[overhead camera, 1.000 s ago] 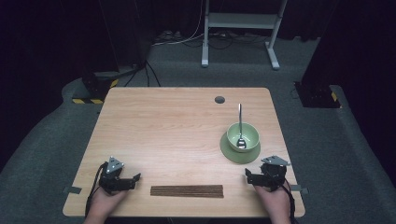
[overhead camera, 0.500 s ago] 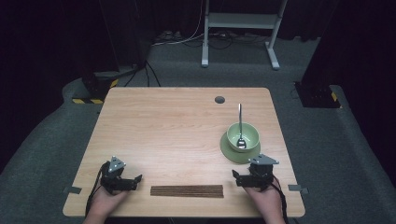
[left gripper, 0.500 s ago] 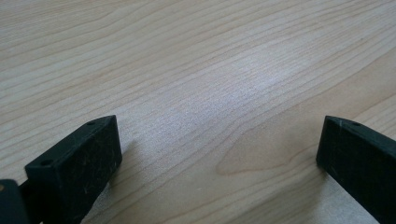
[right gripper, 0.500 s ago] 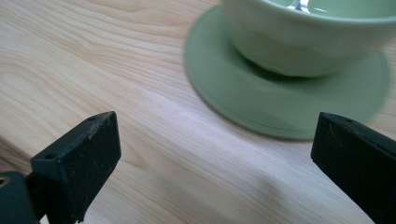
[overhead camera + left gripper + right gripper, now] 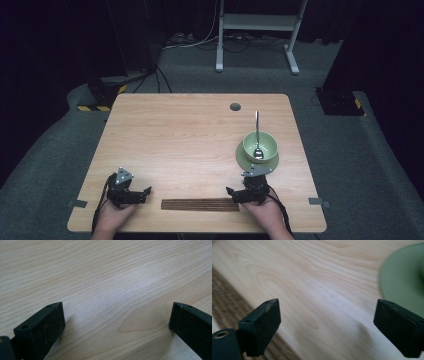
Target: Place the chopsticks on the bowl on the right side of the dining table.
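Noted at the right gripper point(image 5: 232, 192): jaws wide apart, just been closing a little, nothing between them but bare wood. Seen just beside its tips: the right end of the dark slatted mat point(image 5: 200, 204), lying flat along the near edge of the table point(image 5: 175, 130), between the two hands. Noted at the left gripper point(image 5: 146, 191): jaws at their widest, just been opening, empty, near the mat's left end but apart from it.

Judged as step in hand: approach to the mat, no grip yet. Called for next: bringing the right tips onto the mat's end, one jaw on each side of its thin edge, then closing. Probably the same from the left, the mat being long and likely limp.

Farther out: green bowl point(image 5: 260, 145) on a green saucer point(image 5: 244, 160), spoon point(image 5: 257, 131) resting in the bowl, just behind the right hand.

From the high view: both hands, whole mat, bowl and spoon together. From the right gripper view: slat texture of the mat at lower left, saucer rim blurred at upper right. From the left gripper view: plain wood grain between the jaws, confirming nothing held
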Demonstrator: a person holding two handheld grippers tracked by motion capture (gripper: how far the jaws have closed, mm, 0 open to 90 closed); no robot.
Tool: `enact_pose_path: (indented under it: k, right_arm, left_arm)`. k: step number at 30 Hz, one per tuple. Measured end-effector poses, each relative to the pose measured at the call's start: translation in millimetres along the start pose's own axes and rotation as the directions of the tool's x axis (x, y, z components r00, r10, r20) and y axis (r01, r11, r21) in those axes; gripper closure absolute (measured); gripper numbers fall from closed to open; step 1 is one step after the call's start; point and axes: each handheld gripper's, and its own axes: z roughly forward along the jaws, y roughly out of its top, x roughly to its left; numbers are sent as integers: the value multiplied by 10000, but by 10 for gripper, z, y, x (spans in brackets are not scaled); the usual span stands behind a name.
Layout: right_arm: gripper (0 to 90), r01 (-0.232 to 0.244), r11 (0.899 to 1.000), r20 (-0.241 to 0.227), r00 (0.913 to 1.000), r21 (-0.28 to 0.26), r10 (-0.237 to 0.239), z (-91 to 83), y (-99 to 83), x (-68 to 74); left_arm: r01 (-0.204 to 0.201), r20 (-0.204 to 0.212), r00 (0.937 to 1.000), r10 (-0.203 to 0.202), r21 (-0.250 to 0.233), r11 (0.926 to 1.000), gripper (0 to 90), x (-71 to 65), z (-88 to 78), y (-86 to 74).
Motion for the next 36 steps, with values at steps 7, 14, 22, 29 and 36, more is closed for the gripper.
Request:
enact_pose_path:
  k: [7,14,22,29,36]
  right_arm:
    - [299,477,9989,-1002,9938,-12,-476,35,5,129]
    - [411,958,9951,-1632,9824,237,-907,64,0,204]
    - [513,1491,9883,-1693,9753,311,-1418,80,-31,284]
    - [595,1515,9882,-1713,9744,219,-1456,64,-41,280]
    - [628,1582,9870,-1917,9700,297,-1497,49,-54,290]
  left_arm:
    - [41,-45,10000,-41,-26,10000,15,7,-6,-3]
    - [91,-99,9999,-92,-91,9999,41,11,-15,-9]
    - [152,-139,9998,-155,-158,9998,62,14,-24,-14]
    - [148,-133,9998,-150,-192,9997,76,19,-26,-15]
    - [131,-141,9998,-134,-225,9997,90,19,-31,-18]
